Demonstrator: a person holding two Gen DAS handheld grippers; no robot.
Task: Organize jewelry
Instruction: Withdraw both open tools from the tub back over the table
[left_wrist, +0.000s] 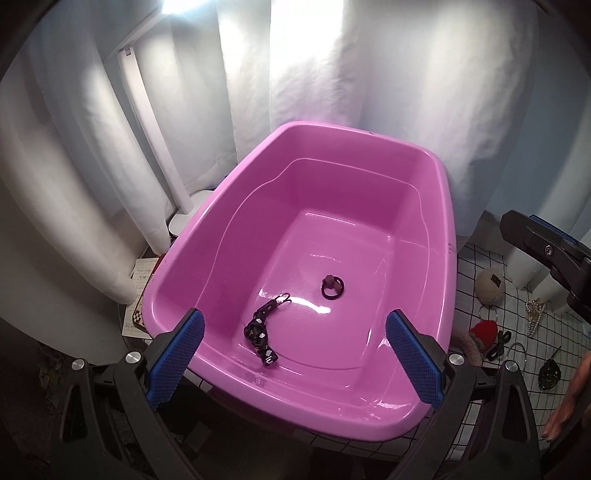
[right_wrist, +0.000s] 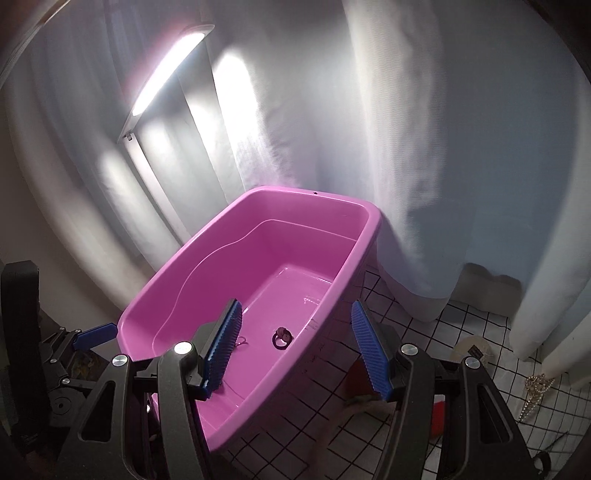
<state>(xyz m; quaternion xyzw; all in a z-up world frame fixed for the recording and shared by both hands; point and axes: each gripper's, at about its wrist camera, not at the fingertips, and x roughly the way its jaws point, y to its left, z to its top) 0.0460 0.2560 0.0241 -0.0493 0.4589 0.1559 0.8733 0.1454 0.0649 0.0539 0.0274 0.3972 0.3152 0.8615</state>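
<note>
Left wrist view: the left gripper (left_wrist: 295, 354) hangs over the near rim of the pink tub (left_wrist: 207, 240), jaws wide apart, nothing between them. In the tub lie a black strap (left_wrist: 263, 334) and, a little beyond it, a dark ring (left_wrist: 331, 288). Right of the tub, on the checked cloth (left_wrist: 476, 266), more pieces wait: a red one (left_wrist: 484, 329), a pearly one (left_wrist: 533, 314), a cream pouch (left_wrist: 488, 286). The right gripper (right_wrist: 297, 349) is spread too, empty, one pad over the tub, the other outside its right wall. White curtain (right_wrist: 388, 129) behind.
</note>
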